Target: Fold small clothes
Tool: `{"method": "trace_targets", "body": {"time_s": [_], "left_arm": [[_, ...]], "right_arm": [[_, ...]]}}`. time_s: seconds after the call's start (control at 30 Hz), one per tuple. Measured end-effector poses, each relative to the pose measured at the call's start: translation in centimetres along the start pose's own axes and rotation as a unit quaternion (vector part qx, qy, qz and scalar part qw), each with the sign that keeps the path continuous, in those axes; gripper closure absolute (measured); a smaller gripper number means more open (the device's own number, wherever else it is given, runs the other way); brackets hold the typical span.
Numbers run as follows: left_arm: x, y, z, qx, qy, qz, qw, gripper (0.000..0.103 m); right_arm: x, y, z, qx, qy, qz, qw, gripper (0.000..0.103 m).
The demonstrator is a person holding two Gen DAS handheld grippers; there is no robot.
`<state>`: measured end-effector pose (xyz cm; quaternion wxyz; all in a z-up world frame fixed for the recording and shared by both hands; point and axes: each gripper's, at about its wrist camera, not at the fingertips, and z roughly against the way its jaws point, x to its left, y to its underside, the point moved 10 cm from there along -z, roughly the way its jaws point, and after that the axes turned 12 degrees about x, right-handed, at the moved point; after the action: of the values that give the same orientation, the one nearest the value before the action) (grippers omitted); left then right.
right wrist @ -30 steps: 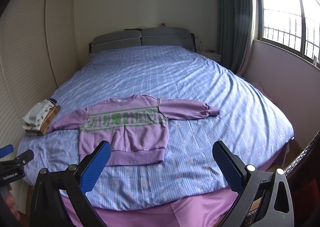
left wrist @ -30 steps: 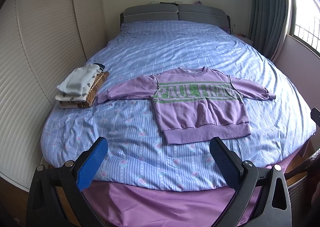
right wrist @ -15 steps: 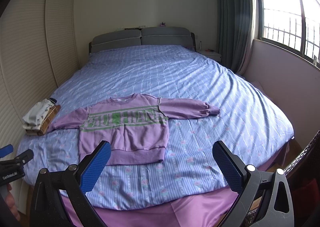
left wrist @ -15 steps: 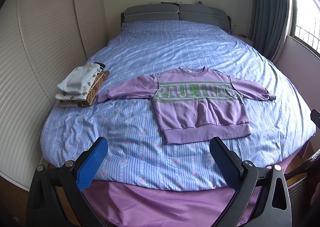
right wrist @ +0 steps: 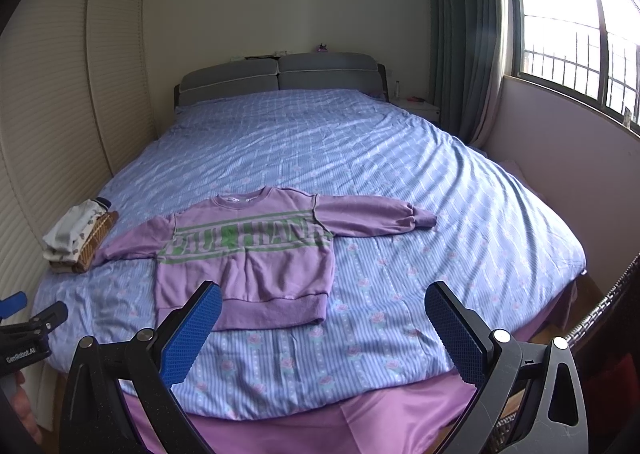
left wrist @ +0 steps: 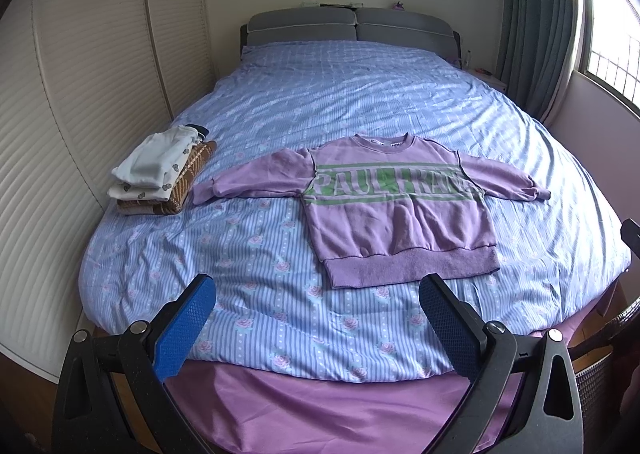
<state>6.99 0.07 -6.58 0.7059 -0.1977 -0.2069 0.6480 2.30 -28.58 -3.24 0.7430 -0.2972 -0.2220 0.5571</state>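
Your sweatshirt (left wrist: 400,210) was soft matt purple knit, its hem band coarser ribbed, green print flat across the chest. The duvet cover (left wrist: 360,102) under it was thin crinkled cotton-like cloth, striped blue; the sheet (left wrist: 320,406) below had a faint satin sheen. Your left gripper (left wrist: 316,318) and right gripper (right wrist: 322,320) wore blue dimpled pads (left wrist: 188,326) on matt black plastic, with shiny metal screw heads.

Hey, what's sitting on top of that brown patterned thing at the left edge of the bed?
Folded white clothes with small dark prints are stacked on the brown patterned piece. The stack covers most of it, so what it is stays unclear.
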Motion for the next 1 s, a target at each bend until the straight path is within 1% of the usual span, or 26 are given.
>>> {"method": "trace_targets", "body": {"time_s": [1.0], "left_arm": [[0.27, -0.02, -0.12, 0.001, 0.001, 0.002, 1.0, 0.0]], "right_arm": [[0.24, 0.02, -0.14, 0.002, 0.0, 0.001, 1.0, 0.001]]}}
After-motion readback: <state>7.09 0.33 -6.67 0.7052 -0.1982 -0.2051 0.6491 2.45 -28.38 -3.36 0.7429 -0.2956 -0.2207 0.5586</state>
